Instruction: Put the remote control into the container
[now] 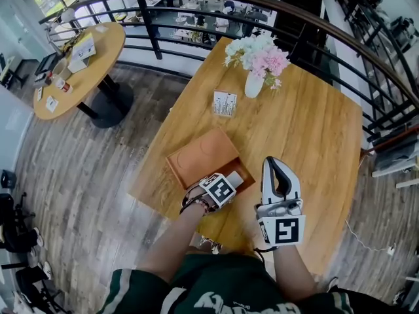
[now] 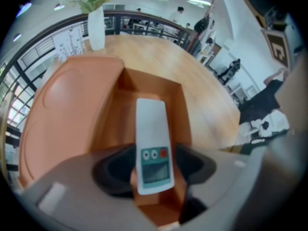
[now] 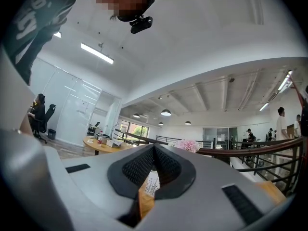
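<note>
While your left gripper point(image 2: 154, 171) clamps its button end, the remote control point(image 2: 153, 143) sits over the open compartment of the container point(image 2: 111, 117), nose toward 12 o'clock; whether it touches the floor is unclear.

- Handling: likely light, stiff, smooth-cased, so prone to slip. Hold it across the narrow sides, as you do.
- Container: orange, lid lying open at 9 o'clock, on the counter point(image 1: 314, 129).
- Right gripper point(image 3: 154, 165): at 3 o'clock, jaws together, empty.
- Views: only the head view shows the vase of flowers point(image 1: 255, 77) at 1 o'clock. Only the left gripper view shows buttons and screen.
</note>
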{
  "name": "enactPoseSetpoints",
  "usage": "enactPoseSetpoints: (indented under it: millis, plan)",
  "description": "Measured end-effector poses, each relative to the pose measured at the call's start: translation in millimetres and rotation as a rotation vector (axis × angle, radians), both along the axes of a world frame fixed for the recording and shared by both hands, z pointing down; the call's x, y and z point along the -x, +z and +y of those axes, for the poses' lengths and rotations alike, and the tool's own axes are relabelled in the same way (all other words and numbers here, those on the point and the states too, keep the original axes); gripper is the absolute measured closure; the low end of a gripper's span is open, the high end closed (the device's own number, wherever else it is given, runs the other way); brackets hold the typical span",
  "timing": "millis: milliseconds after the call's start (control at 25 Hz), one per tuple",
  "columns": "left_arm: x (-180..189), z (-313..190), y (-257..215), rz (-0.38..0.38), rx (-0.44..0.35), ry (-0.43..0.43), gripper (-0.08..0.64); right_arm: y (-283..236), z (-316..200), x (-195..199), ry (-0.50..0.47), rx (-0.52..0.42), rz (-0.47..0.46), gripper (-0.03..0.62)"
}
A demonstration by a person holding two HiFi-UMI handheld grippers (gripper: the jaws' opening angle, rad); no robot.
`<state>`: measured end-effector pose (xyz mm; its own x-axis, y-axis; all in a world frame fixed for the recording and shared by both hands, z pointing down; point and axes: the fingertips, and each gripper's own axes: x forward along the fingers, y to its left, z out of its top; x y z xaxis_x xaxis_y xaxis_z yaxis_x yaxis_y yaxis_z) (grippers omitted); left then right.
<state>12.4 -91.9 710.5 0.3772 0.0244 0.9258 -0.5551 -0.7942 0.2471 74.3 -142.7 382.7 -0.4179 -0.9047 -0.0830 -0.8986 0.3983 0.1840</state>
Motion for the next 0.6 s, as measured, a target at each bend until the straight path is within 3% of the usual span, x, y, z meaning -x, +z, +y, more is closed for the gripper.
enactPoseSetpoints:
  millis: [320, 600]
  plan:
    - [13.3, 0.9, -28.1, 0.024, -0.036, -0.032, 0.322, -14.9, 10.7, 6.6, -0.008, -0.033, -0.008, 0.577]
    - [18.9, -5.9, -76.1, 0.115, -0.117, -0.09, 0.322, -23.3, 19.8, 6.1, -0.006, -0.043, -0.037, 0.577]
